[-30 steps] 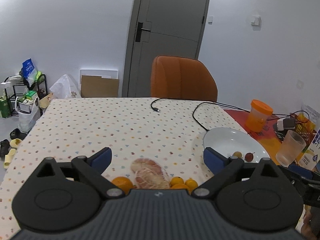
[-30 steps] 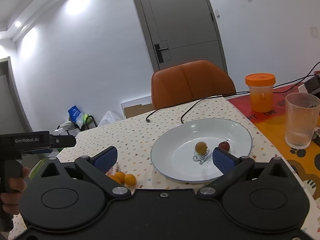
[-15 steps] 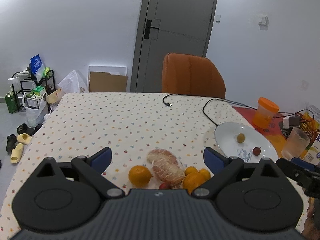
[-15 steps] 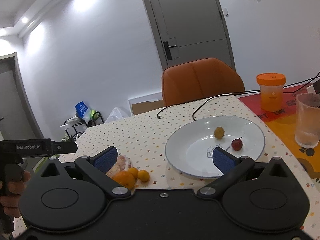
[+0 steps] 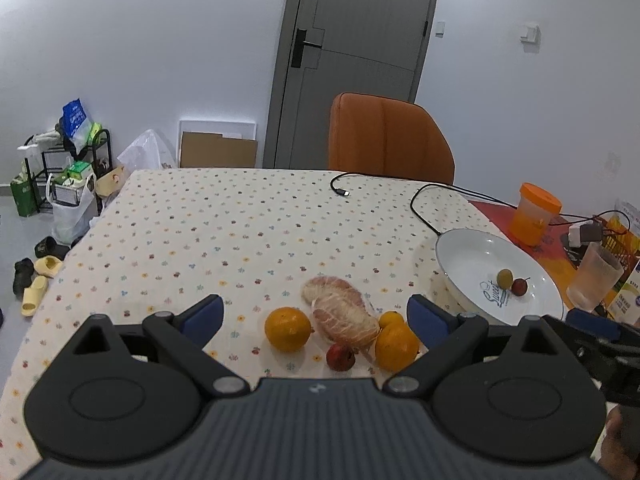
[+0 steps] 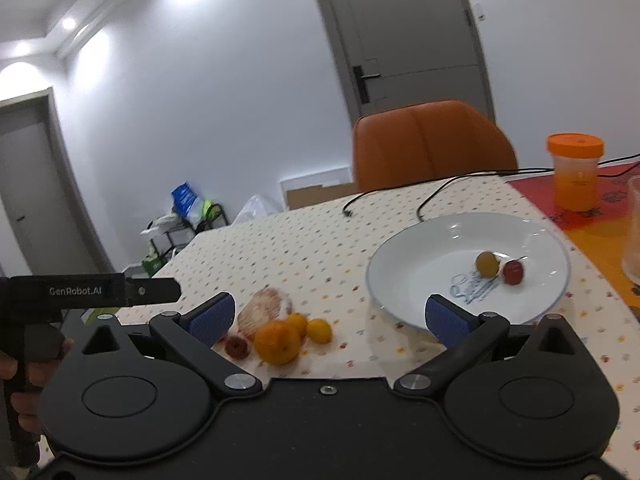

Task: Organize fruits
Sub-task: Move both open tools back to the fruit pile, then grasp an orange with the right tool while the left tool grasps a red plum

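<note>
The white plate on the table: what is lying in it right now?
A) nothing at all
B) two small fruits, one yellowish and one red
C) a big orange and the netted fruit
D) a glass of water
B: the white plate holds only a small yellowish fruit and a small red fruit, side by side.

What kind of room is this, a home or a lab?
Most likely a home dining area. A table with a flowery tablecloth holds loose fruit and a white plate, an orange chair stands at its far side, and slippers and a cluttered rack sit by the wall.
</note>
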`<state>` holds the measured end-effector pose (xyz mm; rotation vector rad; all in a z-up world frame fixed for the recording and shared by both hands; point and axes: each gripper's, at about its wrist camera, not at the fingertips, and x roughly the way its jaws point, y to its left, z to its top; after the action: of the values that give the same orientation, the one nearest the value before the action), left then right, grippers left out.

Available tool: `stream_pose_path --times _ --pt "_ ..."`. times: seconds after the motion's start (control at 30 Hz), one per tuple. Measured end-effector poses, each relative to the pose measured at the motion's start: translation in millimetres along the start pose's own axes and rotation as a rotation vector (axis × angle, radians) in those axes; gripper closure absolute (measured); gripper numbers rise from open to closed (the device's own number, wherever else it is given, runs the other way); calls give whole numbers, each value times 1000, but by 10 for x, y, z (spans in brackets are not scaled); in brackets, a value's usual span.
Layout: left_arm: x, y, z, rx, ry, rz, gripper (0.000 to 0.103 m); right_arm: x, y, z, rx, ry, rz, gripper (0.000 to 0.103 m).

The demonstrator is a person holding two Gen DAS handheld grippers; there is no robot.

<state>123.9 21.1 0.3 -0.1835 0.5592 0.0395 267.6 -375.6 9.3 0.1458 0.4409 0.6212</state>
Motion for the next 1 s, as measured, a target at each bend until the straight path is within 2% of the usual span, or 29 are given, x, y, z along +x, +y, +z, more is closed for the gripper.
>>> stream_pose_path --times 0.23,0.33,0.4,0.53,0.63,0.7,0.8,1.0 --pt "69 170 -129 -49 27 15 6 151 102 -90 -35 37 59 1" --pt "100 198 -158 -43 33 13 6 217 144 -133 -42 45 60 5" --pt "127 223 -176 -56 47 -1 7 280 142 -152 -37 66 67 20" --pt "183 251 -228 -61 56 -14 9 398 182 -193 -47 104 93 30" --pt "230 255 -257 -56 58 -21 16 476 219 -215 -58 124 108 41" --pt "275 255 -264 -53 68 -30 26 538 237 -224 -56 141 115 49" --pt "341 249 -271 -53 86 -51 39 615 249 -231 -54 155 120 52" --pt "448 240 -275 -59 113 -84 53 762 257 -223 -44 174 123 52"
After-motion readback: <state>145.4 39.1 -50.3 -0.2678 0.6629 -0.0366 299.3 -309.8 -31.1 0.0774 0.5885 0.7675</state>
